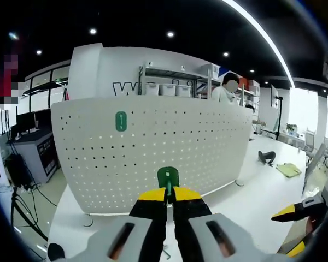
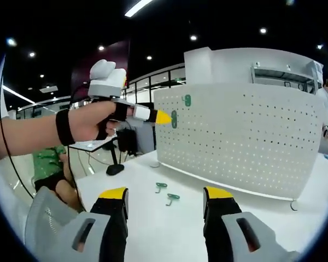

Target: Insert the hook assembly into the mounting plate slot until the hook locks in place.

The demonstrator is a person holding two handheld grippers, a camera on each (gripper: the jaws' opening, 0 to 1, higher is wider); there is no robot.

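**Left gripper holds one green hook at the pegboard; two more lie on the table**

Hooks counted: four green ones in all. One green hook (image 1: 168, 178) is clamped between the yellow-tipped jaws of the left gripper (image 1: 169, 195), which are closed tight on it. In the right gripper view this same held hook (image 2: 174, 118) sits at the tip of the left gripper (image 2: 163, 117), right at the face of the pegboard; whether it touches cannot be told. A second green hook (image 1: 121, 121) is already mounted on the board, upper left in the left gripper view, and appears above the held one in the right gripper view (image 2: 187, 100). Two loose green hooks lie on the table (image 2: 153, 218), one (image 2: 161, 186) just beside the other (image 2: 171, 198), in front of the board's near end.

Mounting plate: one white perforated pegboard (image 1: 153, 147), upright on the white table, curved by the lens.

Right gripper (image 2: 167, 203): jaws spread wide, nothing between them, above the table and well short of the board. Its yellow tip (image 1: 295, 210) enters the left gripper view from the right.

A person's hand (image 2: 90, 123), with a black strap at the wrist, grips the left tool. One person stands behind the board by the shelving.
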